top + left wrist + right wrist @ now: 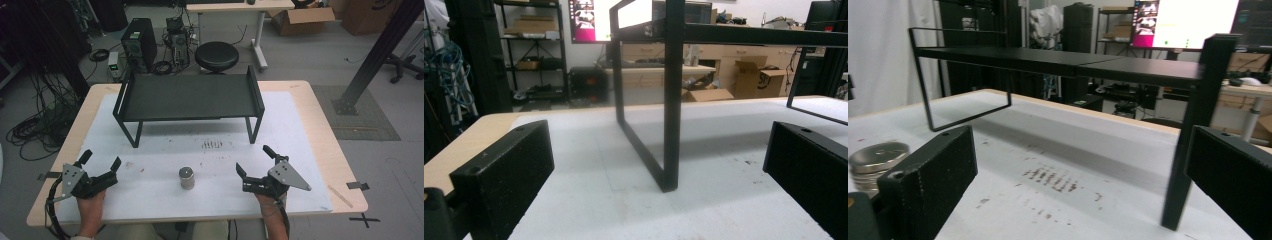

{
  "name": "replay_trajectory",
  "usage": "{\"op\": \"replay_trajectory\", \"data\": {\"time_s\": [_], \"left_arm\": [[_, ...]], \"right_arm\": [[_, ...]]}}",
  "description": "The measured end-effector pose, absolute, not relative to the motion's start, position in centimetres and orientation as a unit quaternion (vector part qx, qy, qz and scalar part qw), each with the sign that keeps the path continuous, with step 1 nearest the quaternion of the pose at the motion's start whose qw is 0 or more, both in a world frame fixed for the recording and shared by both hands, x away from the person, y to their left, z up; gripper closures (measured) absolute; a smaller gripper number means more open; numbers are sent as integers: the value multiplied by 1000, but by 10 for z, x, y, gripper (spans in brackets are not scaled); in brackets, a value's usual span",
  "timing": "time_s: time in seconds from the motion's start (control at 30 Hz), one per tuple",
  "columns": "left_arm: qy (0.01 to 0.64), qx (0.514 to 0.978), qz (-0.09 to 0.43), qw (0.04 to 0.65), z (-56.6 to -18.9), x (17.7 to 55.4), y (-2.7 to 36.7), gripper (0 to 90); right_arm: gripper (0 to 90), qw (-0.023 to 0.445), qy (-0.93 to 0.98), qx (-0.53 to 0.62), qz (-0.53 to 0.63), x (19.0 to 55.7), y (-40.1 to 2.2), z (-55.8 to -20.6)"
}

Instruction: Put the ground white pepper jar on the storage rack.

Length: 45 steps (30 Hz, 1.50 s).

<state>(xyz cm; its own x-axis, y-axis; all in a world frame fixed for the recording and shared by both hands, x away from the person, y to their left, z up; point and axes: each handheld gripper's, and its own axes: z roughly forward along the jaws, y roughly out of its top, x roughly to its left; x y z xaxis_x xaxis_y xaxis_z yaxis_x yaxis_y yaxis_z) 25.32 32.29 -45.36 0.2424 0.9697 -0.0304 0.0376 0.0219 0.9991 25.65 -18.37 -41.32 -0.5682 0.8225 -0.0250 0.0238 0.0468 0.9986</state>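
— Standing between the two tools, what is seen on the white mat (pixel 165 150)?
— A small metal cylinder (pixel 186 177), possibly a stack of discs, in front of the black rack (pixel 187 95).
— And the claws?
— The left gripper (pixel 100 161) and right gripper (pixel 252 161) are held spread apart, nothing gripped.

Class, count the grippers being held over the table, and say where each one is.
2. The left gripper is at the near left of the white mat, the right gripper at the near right; the metal cylinder stands between them. Both are open.
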Motion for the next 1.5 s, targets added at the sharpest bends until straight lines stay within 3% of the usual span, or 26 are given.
{"op": "replay_trajectory", "data": {"time_s": [0.83,1.5], "left_arm": [[450,558,420,556,-454,253,323,2],[449,558,420,557,-454,253,323,2]], "right_arm": [[5,237,708,261,612,255,-136,-409],[8,200,733,231,608,261,-98,-416]]}}
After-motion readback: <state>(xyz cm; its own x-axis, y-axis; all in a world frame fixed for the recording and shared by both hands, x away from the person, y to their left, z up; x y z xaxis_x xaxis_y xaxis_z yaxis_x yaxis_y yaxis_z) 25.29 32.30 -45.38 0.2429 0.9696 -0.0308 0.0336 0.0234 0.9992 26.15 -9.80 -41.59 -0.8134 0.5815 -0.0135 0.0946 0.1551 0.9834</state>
